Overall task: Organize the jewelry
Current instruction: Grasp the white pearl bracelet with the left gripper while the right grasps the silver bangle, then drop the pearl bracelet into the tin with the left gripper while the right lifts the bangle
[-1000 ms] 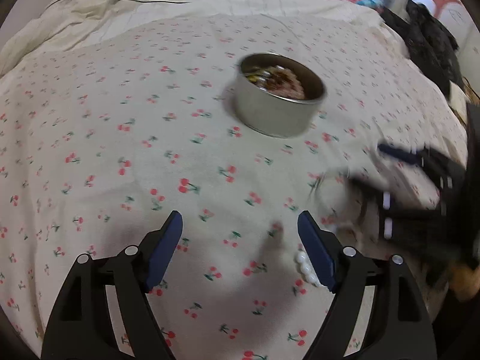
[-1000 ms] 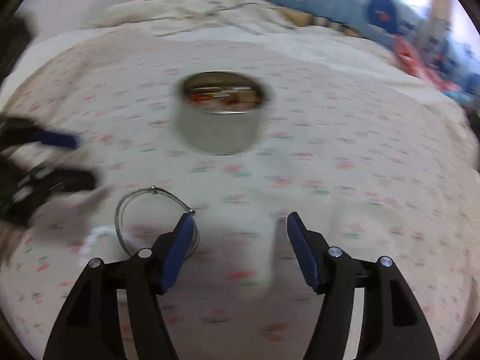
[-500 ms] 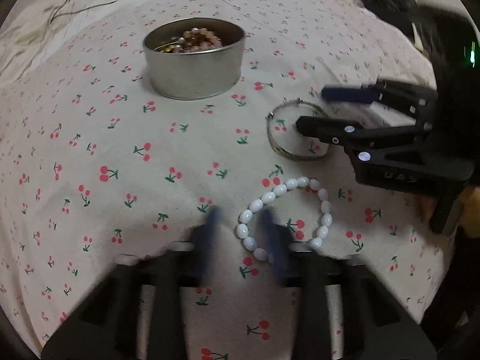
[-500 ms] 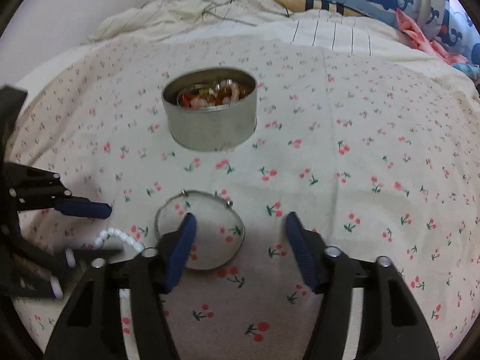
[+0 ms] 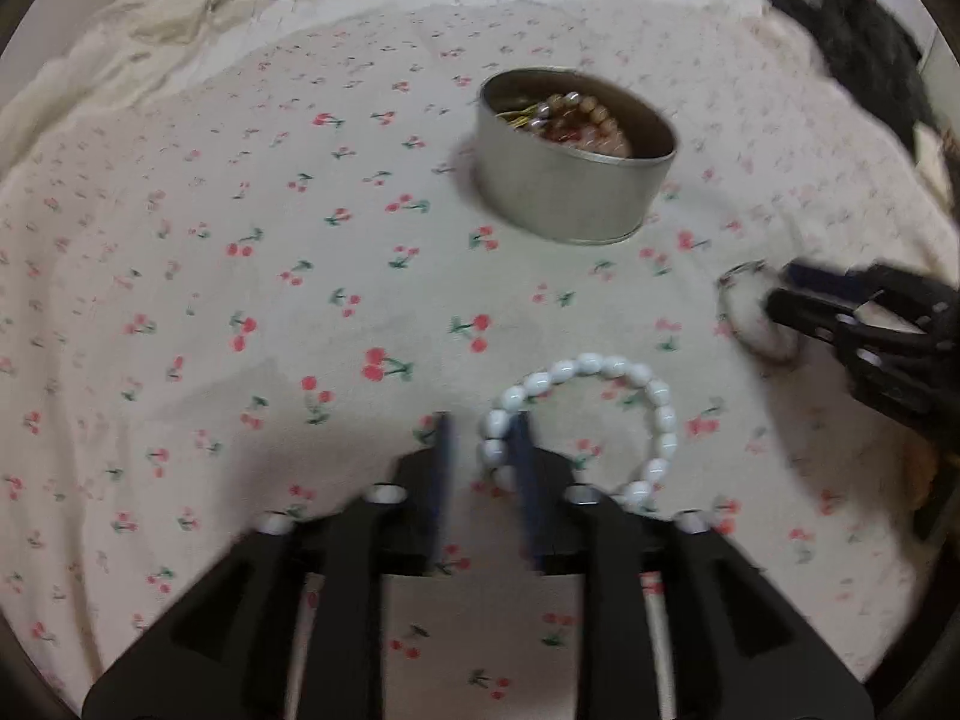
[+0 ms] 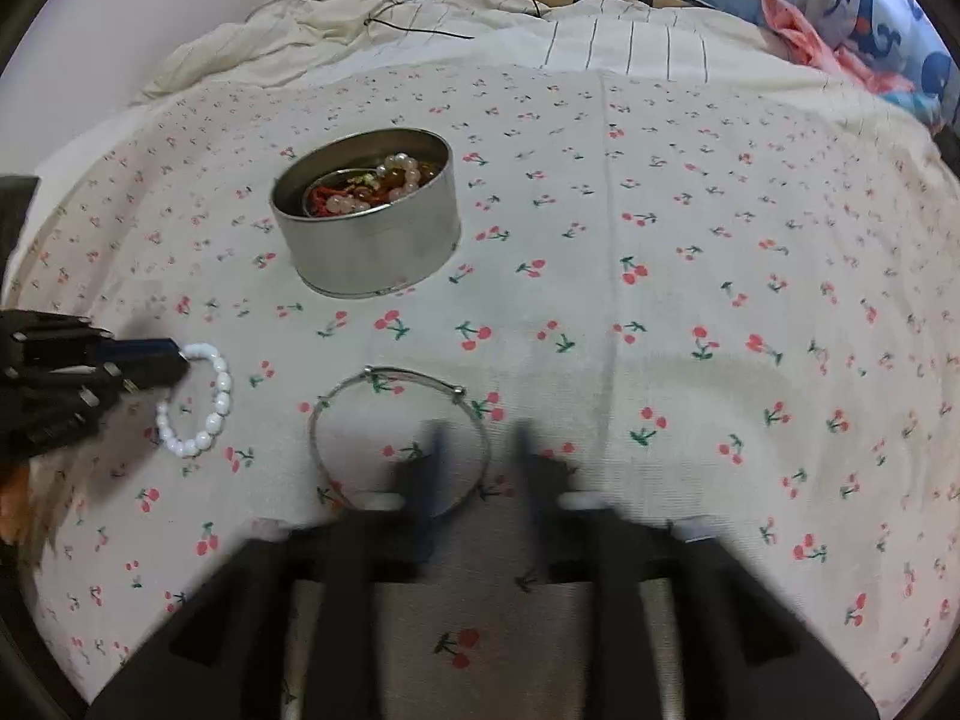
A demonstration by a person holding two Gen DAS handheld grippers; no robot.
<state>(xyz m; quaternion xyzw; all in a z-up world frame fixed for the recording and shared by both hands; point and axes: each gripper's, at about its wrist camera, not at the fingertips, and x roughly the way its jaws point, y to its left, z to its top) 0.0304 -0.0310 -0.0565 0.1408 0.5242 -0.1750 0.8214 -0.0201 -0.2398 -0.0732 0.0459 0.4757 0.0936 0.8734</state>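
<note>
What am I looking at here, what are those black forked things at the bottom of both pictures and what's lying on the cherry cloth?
Those are hand-held grippers, one in each of a person's hands, each with two blue-padded fingers. A fisheye camera on each looks along its fingers, so each picture shows its own gripper at the bottom and the other at the side.

In the left one's view, the left gripper sits at a white bead bracelet, beads between its fingers; its jaws are opening, and the picture is too blurred to show a grip. The right gripper is over a thin silver bangle, one finger inside the ring, jaws opening too, nothing held.

Everything lies on a cherry-print sheet on a bed. Farther back stands a round metal tin already holding beaded jewelry.
</note>
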